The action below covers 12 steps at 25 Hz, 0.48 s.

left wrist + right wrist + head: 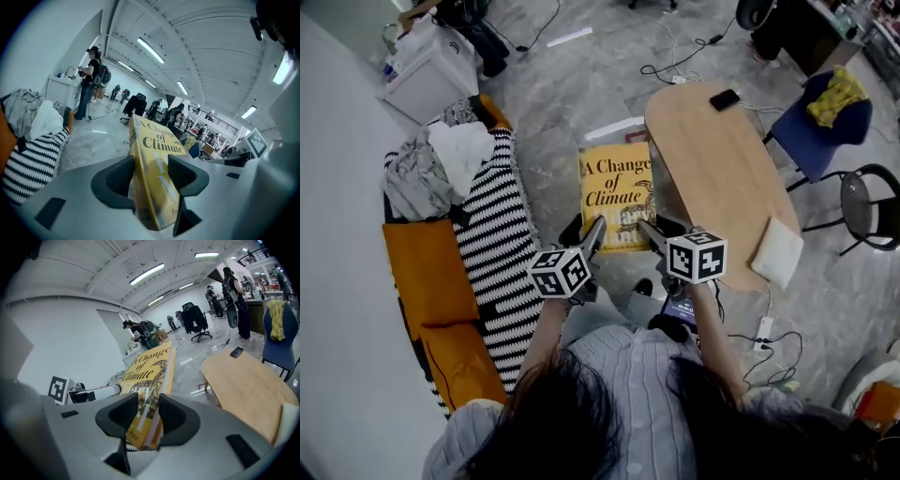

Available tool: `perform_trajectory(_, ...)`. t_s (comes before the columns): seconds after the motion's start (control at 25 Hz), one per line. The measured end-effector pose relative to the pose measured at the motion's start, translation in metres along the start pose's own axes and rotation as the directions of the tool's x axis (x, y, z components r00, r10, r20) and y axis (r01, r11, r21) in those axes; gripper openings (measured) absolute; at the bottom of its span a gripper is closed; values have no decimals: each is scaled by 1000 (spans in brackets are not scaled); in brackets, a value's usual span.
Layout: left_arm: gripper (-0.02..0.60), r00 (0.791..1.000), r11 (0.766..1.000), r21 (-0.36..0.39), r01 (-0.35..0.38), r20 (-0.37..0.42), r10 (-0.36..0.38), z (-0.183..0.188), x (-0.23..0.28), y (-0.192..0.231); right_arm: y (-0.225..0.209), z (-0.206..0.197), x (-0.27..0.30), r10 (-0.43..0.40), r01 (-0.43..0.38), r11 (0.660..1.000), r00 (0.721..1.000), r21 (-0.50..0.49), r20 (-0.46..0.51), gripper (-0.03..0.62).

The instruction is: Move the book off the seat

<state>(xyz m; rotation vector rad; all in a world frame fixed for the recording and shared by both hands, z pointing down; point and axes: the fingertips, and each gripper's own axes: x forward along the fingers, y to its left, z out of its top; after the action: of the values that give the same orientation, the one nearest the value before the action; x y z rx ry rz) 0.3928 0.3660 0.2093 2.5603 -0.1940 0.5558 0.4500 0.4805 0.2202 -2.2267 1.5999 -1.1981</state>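
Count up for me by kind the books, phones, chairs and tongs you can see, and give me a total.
Book: 1
Phone: 1
Chairs: 2 (blue chair, black chair)
Tongs: 2 (left tongs, right tongs, both shut on the book)
Total: 6

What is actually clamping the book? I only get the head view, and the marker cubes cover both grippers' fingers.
Observer: In the left gripper view, the left gripper has both fingers pressed on the yellow book, at its spine side.
Operator: And the right one?
Observer: The right gripper is shut on the book's page edge, near its lower corner.
Operator: Anyone ahead of the book?
Observer: Several people stand across the room, all far off.
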Motion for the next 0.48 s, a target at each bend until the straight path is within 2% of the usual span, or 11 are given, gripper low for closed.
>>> perform_trajectory(0.24, 242, 994, 993, 74, 95, -64, -91, 1, 37, -49, -39, 8, -39, -76, 70, 995, 994, 67, 82, 149)
perform_trajectory(0.48, 242, 977, 974, 113, 198, -105, -187, 1, 54, -45, -44, 3, -34, -168, 152, 981, 977, 119, 135, 149)
